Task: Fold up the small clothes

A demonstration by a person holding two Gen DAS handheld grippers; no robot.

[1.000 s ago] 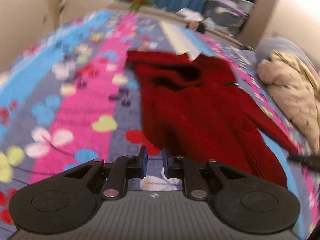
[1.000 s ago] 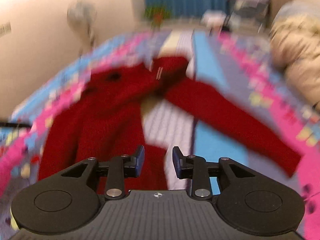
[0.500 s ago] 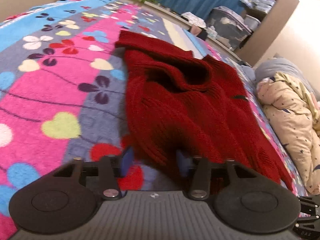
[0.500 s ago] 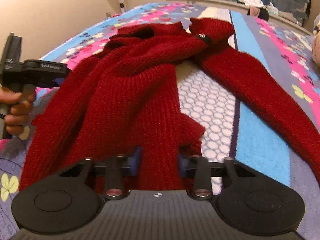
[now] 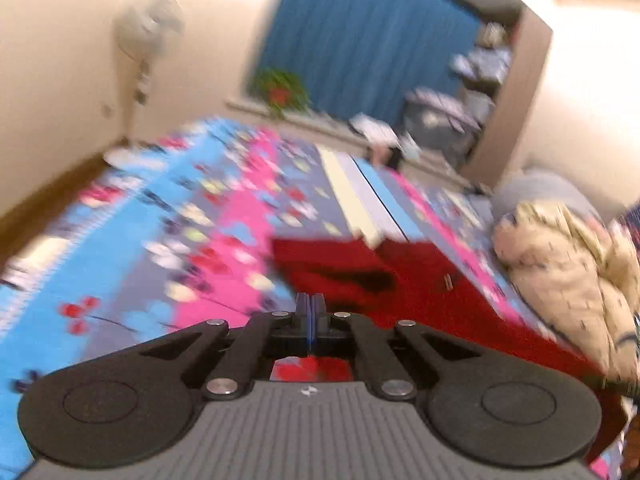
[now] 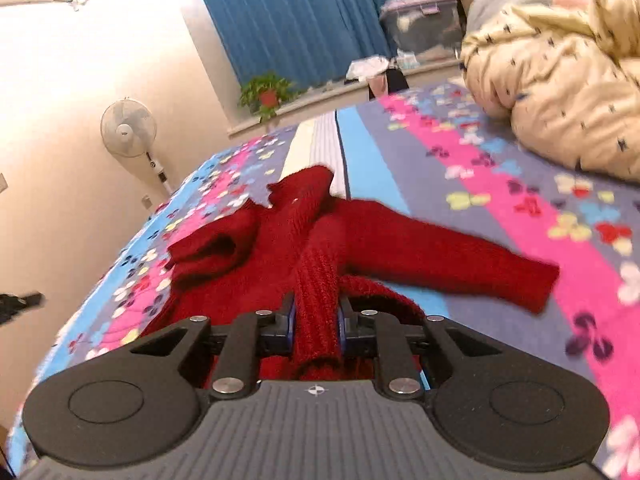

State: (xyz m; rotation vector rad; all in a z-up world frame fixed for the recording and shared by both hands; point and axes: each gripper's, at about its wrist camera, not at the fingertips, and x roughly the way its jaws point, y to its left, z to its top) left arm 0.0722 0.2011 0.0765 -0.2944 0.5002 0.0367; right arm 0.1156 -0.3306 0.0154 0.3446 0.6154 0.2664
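A dark red knitted sweater (image 6: 256, 256) lies on a flowered bedspread (image 6: 460, 176). My right gripper (image 6: 316, 314) is shut on a thick fold of its hem, which stretches taut away from the fingers. One sleeve (image 6: 452, 256) lies out to the right. In the blurred left wrist view the sweater (image 5: 420, 292) lies ahead and to the right. My left gripper (image 5: 311, 306) has its pads pressed together above the bed; no cloth shows between them.
A cream quilt (image 6: 560, 76) is bunched at the right side of the bed, also in the left wrist view (image 5: 572, 280). A standing fan (image 6: 128, 128), a potted plant (image 6: 266, 94), blue curtains (image 6: 296, 16) and storage boxes (image 6: 420, 20) lie beyond the bed.
Both grippers were open around the sweater's hem half a second ago. Now the right is shut on it and lifted. The left has shut and tilted up, blurring its view.
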